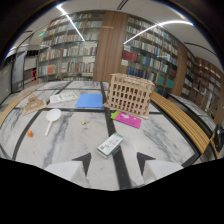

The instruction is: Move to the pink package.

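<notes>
Gripper (114,163) hovers over the near edge of a white marble-patterned table (70,140) crossed by dark bands; its two dark fingers stand apart, released, nothing between them. Just ahead of the fingers, lying on a dark band, a small white-and-green carton (110,144). Beyond it and slightly right, toward the table's middle, the flat pink package (127,119), lying flat, apart from the carton. To the left, a white round paddle with a handle (52,117), a small yellowish object (83,121), and a small orange ball (30,133) near the left edge. Farther back, a light wooden lattice model building (129,93) stands just behind the pink package; a blue folder (90,101) lies beside it on the left. Tall library bookshelves (67,52) fill the background.
</notes>
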